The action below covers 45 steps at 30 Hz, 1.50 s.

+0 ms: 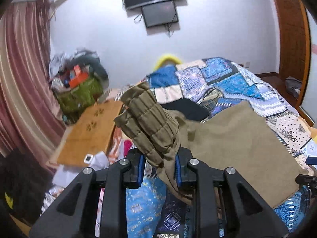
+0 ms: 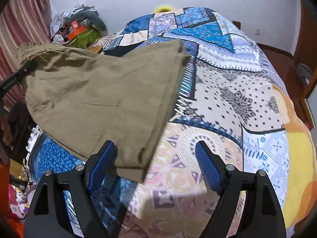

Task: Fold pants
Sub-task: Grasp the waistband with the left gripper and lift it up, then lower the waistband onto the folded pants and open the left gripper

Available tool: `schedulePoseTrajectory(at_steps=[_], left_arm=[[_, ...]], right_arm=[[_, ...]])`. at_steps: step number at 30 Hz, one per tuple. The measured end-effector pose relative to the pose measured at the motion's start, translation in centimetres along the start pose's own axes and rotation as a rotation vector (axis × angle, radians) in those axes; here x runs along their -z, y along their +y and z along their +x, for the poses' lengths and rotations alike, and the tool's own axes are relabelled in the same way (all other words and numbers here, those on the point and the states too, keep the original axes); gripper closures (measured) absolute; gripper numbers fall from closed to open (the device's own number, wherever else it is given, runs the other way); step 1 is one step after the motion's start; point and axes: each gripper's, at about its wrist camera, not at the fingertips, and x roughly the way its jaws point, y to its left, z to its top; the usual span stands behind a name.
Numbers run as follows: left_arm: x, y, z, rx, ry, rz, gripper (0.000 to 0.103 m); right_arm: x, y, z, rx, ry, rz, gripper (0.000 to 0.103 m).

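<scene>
Khaki pants (image 1: 233,138) hang in the air above a bed. My left gripper (image 1: 159,167) is shut on the pants at the elastic waistband (image 1: 146,119), which bunches up above the blue pads. In the right wrist view the pants (image 2: 99,99) spread out as a folded panel, held at the far left by the left gripper (image 2: 21,73). My right gripper (image 2: 155,152) is open. The pants' hem corner (image 2: 130,170) hangs between its fingers, next to the left pad (image 2: 103,162), apart from the right one.
A patchwork quilt (image 2: 227,99) in blue, beige and yellow covers the bed. A pile of clutter with a green bag (image 1: 79,93) and a wooden board (image 1: 89,130) lies left of the bed. Striped curtains (image 1: 17,79) hang on the left. Screens (image 1: 156,2) hang on the wall.
</scene>
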Motion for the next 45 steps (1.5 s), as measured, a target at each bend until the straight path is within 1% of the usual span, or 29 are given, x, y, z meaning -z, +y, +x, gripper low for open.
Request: schedulePoseTrajectory(at_steps=[4,8,10,13,15,18,20,22,26,27,28,29,30,31,34,39,42,43,45], left_arm=[[-0.8,-2.0,-1.2,0.053,-0.041,0.028,0.081],[-1.9,-4.7,-2.8,0.183,-0.069,0.042,0.082],[-2.3,-5.7,-3.2,0.245,-0.066,0.049,0.082],[-3.0,-7.4,-3.2,0.38,-0.025,0.046,0.082],[-3.2,-8.4,-2.8,0.447,0.011,0.038,0.082],[-3.3,-9.6,-1.6,0.559,0.091,0.015,0.082],[-3.1,-10.3,-0.8,0.618,0.146,-0.003,0.082],[-2.8,-11.1,-0.3,0.653,0.182,-0.003,0.082],[-2.4,-12.8,0.1,0.666,0.222,0.048,0.081],[-2.2,-13.0,0.2,0.66,0.231,0.07,0.075],[-2.0,-13.4,0.3,0.653,0.239,0.094,0.063],[-1.8,-13.8,0.5,0.644,0.254,0.114,0.053],[-1.7,-13.9,0.5,0.642,0.255,0.114,0.034],[-1.5,-13.7,0.3,0.646,0.25,0.106,0.025],[-1.5,-13.1,0.4,0.67,0.244,0.08,0.022],[-2.7,-10.8,1.2,0.625,0.21,0.035,0.014],[-4.0,-9.2,2.8,0.555,0.171,0.031,0.009],[-4.5,-8.6,3.9,0.511,0.16,0.035,0.008],[-5.4,-8.0,5.9,0.448,0.164,0.05,0.008]], right_arm=[[0.2,-0.1,-0.2,0.003,-0.009,0.017,0.023],[0.2,-0.2,-0.2,-0.003,-0.012,0.028,0.023],[0.3,-0.4,-0.3,-0.001,-0.014,0.033,0.023],[0.4,-0.8,-0.3,-0.001,-0.019,0.049,0.023],[0.4,-1.0,-0.4,-0.002,-0.021,0.057,0.023],[0.5,-1.1,-0.4,-0.004,-0.023,0.064,0.023],[0.5,-1.1,-0.4,-0.005,-0.024,0.067,0.023],[0.5,-1.1,-0.5,-0.004,-0.025,0.068,0.023],[0.5,-1.1,-0.5,-0.004,-0.027,0.072,0.023],[0.5,-1.1,-0.5,-0.004,-0.027,0.072,0.023],[0.5,-1.1,-0.5,-0.004,-0.027,0.072,0.023],[0.5,-1.1,-0.5,-0.005,-0.028,0.073,0.023],[0.5,-1.1,-0.5,-0.005,-0.029,0.076,0.022],[0.5,-1.1,-0.5,-0.003,-0.03,0.08,0.021],[0.6,-1.1,-0.7,0.0,-0.03,0.087,0.021],[0.8,-1.2,-1.3,0.01,-0.033,0.089,0.021],[0.7,-1.4,-2.0,0.01,-0.05,0.093,0.021],[0.7,-1.4,-2.3,0.014,-0.055,0.096,0.021],[0.5,-1.6,-2.5,0.023,-0.061,0.102,0.021]])
